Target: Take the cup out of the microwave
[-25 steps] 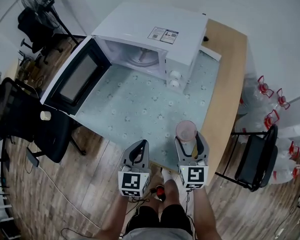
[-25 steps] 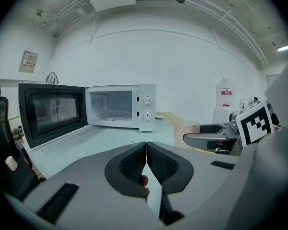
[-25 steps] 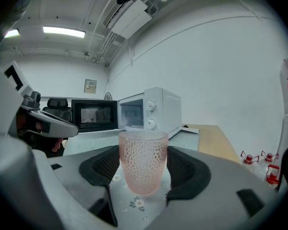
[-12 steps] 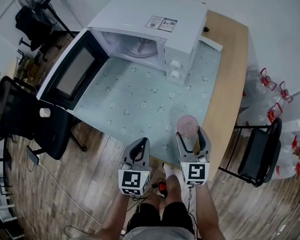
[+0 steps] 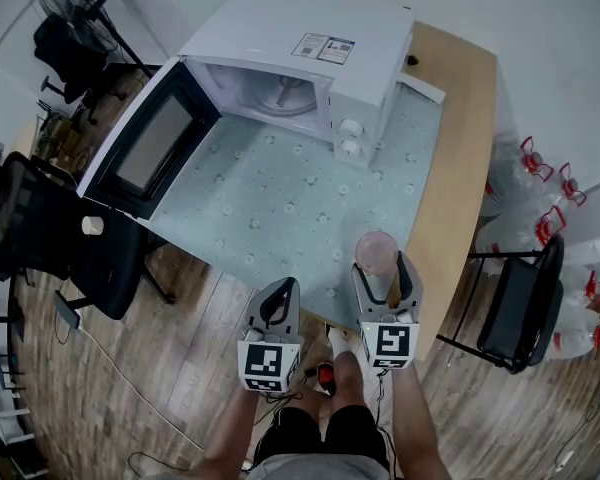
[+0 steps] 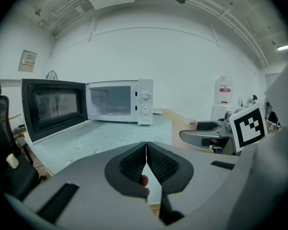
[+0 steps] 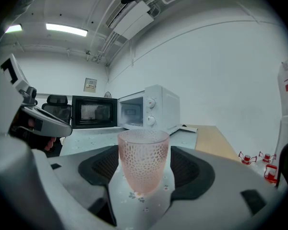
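Right gripper point(image 5: 382, 273) is clenched on a pink dimpled glass cup point(image 5: 376, 251): in the right gripper view the cup point(image 7: 143, 164) is seen upright between the two black pads point(image 7: 108, 164), with a pad against each side. The cup is held over the near edge of the pale green patterned tablecloth point(image 5: 280, 198), toward its right corner, well apart from the microwave point(image 5: 310, 48). Whether its base rests on the cloth cannot be told. Left gripper point(image 5: 273, 298) is held just beside the right one, off the table's front edge and over the wooden floor point(image 5: 180, 368); in the left gripper view its jaws are shut, ribbed pads point(image 6: 134, 164) meeting in a thin line. The white microwave is noted at the far end of the table, its door point(image 5: 148, 148) swung fully open to the left and past the cloth's edge, the glass turntable point(image 5: 280, 93) visible in the cavity, and two round knobs point(image 5: 348, 138) on the right front panel. Bare wood of the table point(image 5: 455, 168) runs along the right of the cloth. A black office chair point(image 5: 40, 238) is seen to the left of the door, a standing fan point(image 5: 70, 3) at far left, a second black chair point(image 5: 515, 313) to the right of the table, and clear water bottles point(image 5: 525, 183) with red handles on the floor beyond it.
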Tool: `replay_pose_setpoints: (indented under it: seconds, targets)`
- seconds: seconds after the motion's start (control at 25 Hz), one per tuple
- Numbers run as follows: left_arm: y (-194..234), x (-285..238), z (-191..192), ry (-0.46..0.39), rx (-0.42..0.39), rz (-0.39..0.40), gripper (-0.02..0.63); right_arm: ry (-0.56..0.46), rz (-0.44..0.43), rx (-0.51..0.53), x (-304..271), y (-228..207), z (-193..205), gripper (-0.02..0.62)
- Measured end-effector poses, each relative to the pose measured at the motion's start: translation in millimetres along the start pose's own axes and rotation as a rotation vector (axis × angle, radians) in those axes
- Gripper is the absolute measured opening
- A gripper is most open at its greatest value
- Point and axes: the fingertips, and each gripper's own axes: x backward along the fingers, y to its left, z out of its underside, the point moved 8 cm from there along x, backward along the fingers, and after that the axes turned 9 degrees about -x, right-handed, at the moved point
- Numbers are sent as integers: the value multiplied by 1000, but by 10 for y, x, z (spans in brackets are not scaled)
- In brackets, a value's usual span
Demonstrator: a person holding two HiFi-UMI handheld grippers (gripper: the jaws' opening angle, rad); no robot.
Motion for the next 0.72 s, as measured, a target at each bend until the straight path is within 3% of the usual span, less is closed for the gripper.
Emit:
replay_pose_setpoints:
  seconds: [0.32,0.72]
  targets:
    - [32,64,-140,-34,-7,-22,25,-6,-8,8,47,13,-137,330]
    - [175,257,-594,-95,-16,-82,25,-83,-35,27,77,59,-670,329]
